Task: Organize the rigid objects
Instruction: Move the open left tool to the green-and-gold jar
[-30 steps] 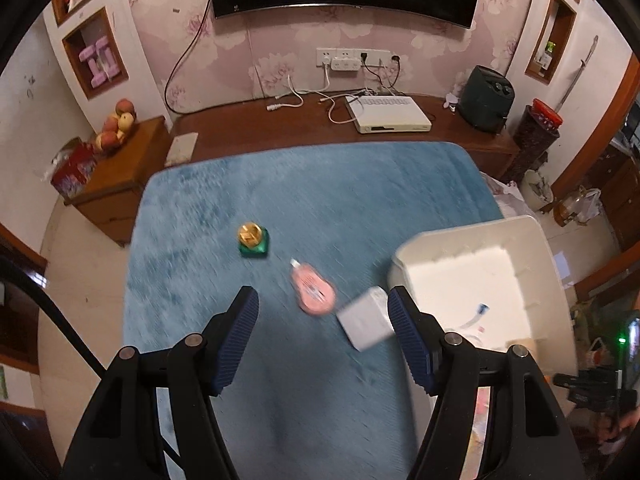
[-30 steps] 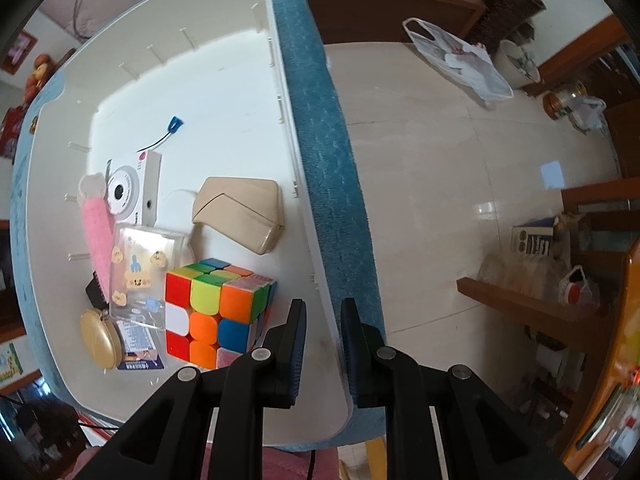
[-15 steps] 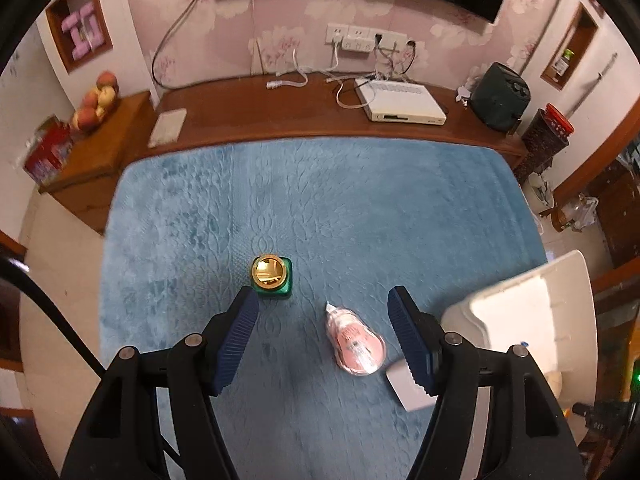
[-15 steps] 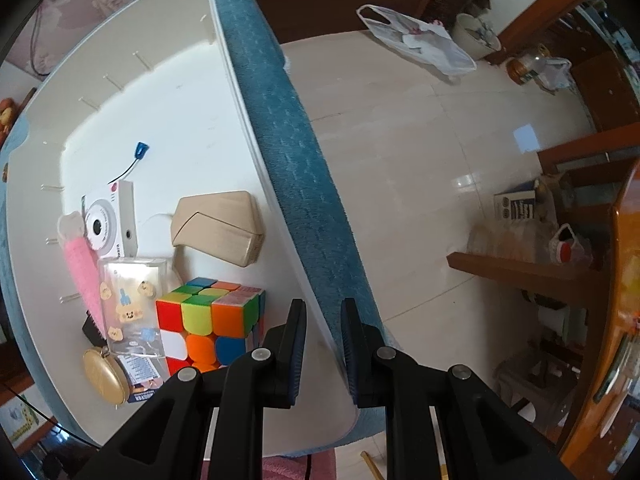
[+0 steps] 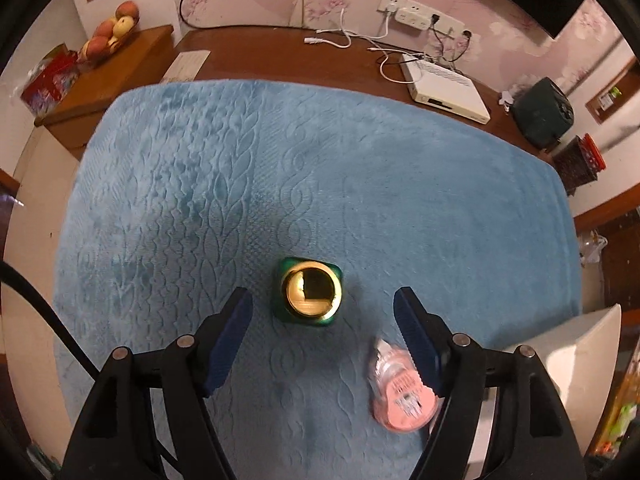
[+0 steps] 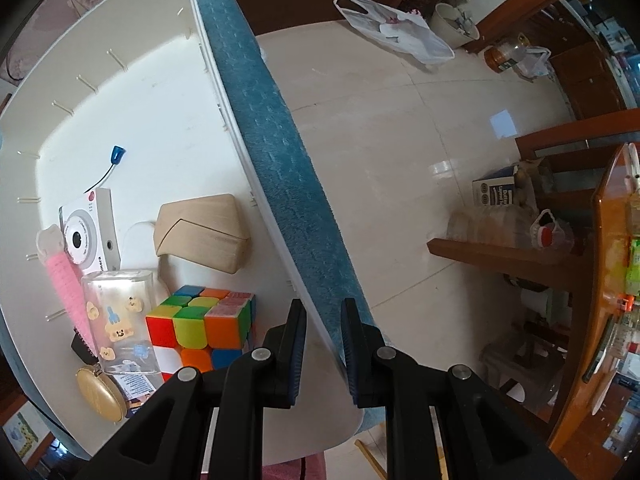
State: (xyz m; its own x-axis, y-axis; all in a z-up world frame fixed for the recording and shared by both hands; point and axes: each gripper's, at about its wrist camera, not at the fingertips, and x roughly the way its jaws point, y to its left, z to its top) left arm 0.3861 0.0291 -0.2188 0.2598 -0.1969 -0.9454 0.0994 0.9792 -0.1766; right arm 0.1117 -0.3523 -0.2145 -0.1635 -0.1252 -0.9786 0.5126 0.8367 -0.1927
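A green bottle with a gold cap (image 5: 308, 298) stands upright on the blue blanket (image 5: 280, 168). My left gripper (image 5: 322, 300) hangs over it. Its jaws are opening, one on each side of the bottle, and the pads do not touch it. A pink tape dispenser (image 5: 402, 396) lies by the right finger. My right gripper (image 6: 324, 320) is shut on the side wall of the white bin (image 6: 140, 92). The bin holds a puzzle cube (image 6: 200, 324), a beige case (image 6: 204, 232), a white toy camera (image 6: 90, 236), a clear sticker box (image 6: 120, 320) and a gold compact (image 6: 98, 398).
A corner of the white bin (image 5: 580, 344) shows at the blanket's right edge. Behind the blanket runs a wooden bench with a white set-top box (image 5: 444, 84), cables and a dark speaker (image 5: 544, 114). Right of the bin is tiled floor with a plastic bag (image 6: 396, 32).
My left gripper has sunk and moved left, from the small white box and pink dispenser to over the green bottle, and its jaws have widened. The right gripper keeps its grip and has rolled slightly.
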